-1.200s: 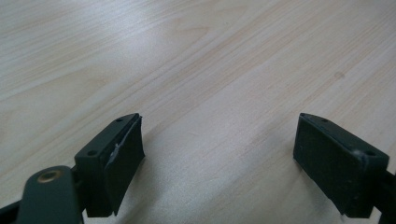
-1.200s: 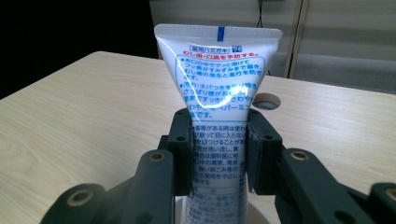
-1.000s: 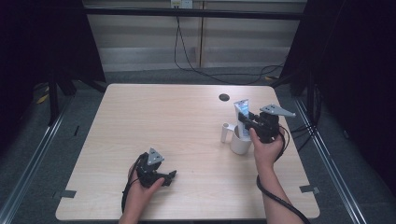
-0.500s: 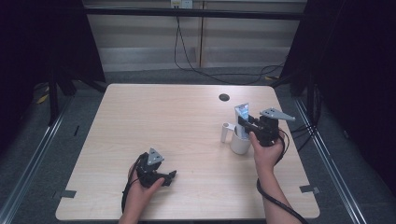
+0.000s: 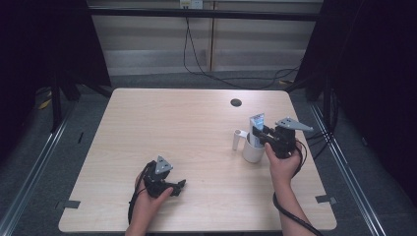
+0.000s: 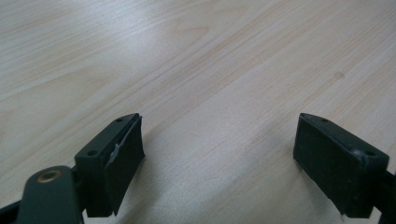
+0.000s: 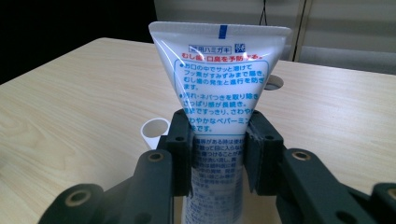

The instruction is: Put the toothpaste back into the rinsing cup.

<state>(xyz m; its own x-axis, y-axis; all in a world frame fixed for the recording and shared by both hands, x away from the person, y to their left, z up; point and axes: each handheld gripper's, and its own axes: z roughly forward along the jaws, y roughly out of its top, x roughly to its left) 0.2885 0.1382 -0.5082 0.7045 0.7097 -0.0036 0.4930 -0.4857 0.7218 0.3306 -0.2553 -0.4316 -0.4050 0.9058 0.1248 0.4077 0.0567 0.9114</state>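
1. Toothpaste tube (image 7: 223, 84) is standing up tall, with its flat crimped end at the top and its lower part going down toward the white cup (image 5: 253, 152)
2. Right gripper (image 5: 260, 133) is holding the tube just above the cup, and in the right gripper view its two black jaws are pinching the tube from both sides
3. Blue and red writing is showing on the white tube, above where the jaws are squeezing it
4. White cup is sitting on the table (image 5: 187, 128), on the right half, and a small white holder (image 5: 239, 139) is sticking up just beside the cup, on its left
5. Round dark hole (image 5: 236, 102) is sitting in the table top behind the cup, toward the far edge
6. Right hand (image 5: 281, 162) is gripping the tool just on the near side of the cup
7. Left gripper (image 5: 178, 186) is resting low over the table, well apart from the cup, to its left and nearer the person
8. Left gripper's jaws are standing wide apart in the left gripper view, with bare wood between them and nothing held
9. Left hand (image 5: 147, 196) is wrapping around that tool, far to the left of the cup
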